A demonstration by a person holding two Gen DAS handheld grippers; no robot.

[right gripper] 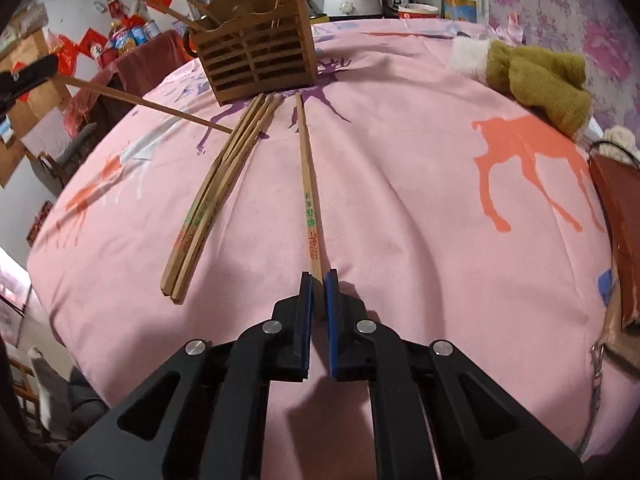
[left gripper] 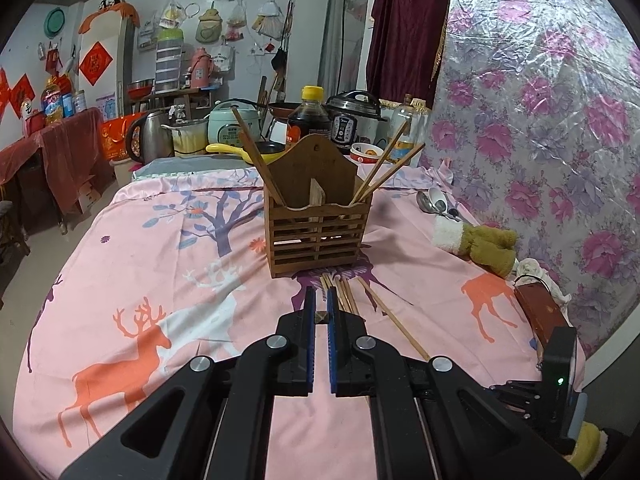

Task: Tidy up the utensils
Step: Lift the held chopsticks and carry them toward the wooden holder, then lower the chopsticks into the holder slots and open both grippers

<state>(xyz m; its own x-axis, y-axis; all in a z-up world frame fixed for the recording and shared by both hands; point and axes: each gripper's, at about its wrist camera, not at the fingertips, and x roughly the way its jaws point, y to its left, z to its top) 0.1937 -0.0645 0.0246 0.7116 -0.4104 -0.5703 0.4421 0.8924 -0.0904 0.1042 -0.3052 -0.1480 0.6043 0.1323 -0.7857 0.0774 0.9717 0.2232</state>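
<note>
Pink deer-print cloth (right gripper: 400, 208): right gripper (right gripper: 319, 276) pinched on one chopstick (right gripper: 308, 184) at its thick end; light, stiff, slippery wood; left gripper (left gripper: 321, 294) clamping another.

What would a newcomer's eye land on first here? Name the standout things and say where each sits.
The wooden utensil holder stands mid-table on the pink deer-print cloth, chopsticks sticking out of it at angles. In front of it lies a loose bundle of chopsticks, with a single chopstick beside them whose near end is clamped in the right gripper. An olive plush toy lies toward the right edge.
</note>
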